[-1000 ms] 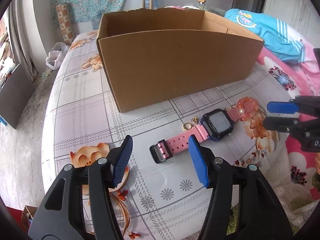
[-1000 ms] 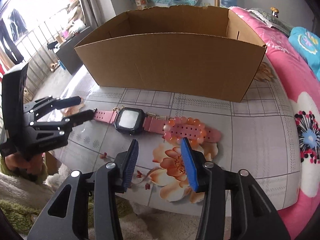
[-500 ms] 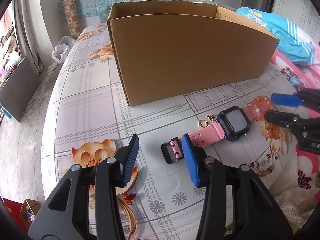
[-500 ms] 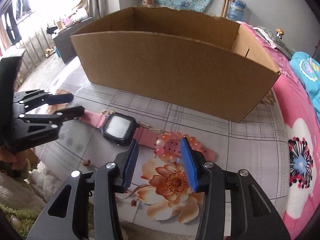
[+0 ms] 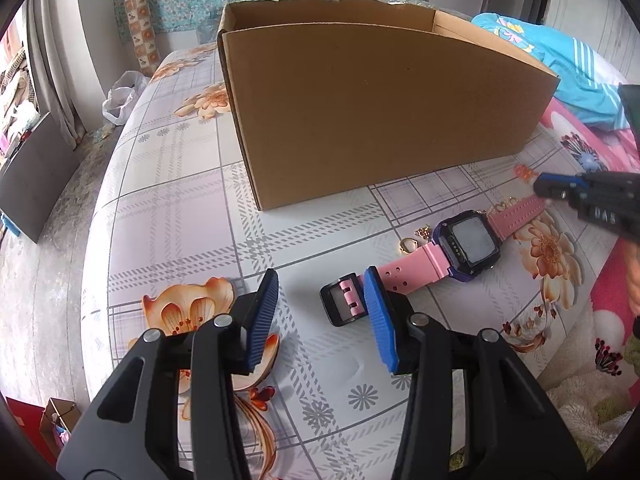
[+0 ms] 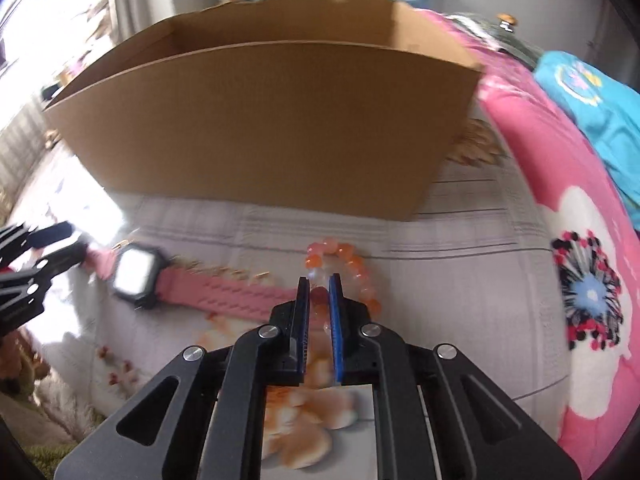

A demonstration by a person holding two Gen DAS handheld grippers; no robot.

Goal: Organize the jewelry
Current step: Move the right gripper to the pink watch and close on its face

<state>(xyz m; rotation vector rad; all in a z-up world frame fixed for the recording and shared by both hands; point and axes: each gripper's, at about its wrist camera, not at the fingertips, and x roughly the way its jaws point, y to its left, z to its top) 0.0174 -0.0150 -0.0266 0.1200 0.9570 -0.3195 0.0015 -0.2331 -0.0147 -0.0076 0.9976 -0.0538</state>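
The right gripper (image 6: 319, 286) has its two blue pads pressed close on the orange bead bracelet (image 6: 352, 268), pinching a bead between them. The rest of the bracelet curves ahead and to the right of the tips; its near part is hidden behind the fingers, and this view is blurred. The pink watch (image 6: 138, 274) lies to the left of this gripper, its strap reaching almost to the pads.

The left gripper (image 5: 322, 300) is spread wide above the bedsheet (image 5: 172, 208). The black buckle (image 5: 344, 304) of the watch sits just ahead, between the fingers, and the right pad covers part of the strap. Whether the pad touches the strap I cannot tell. Small gold pieces (image 5: 412, 240) lie beside the watch face, too small to identify. The cardboard box (image 5: 380, 120) stands further ahead, open on top; its inside is mostly hidden by the front wall.
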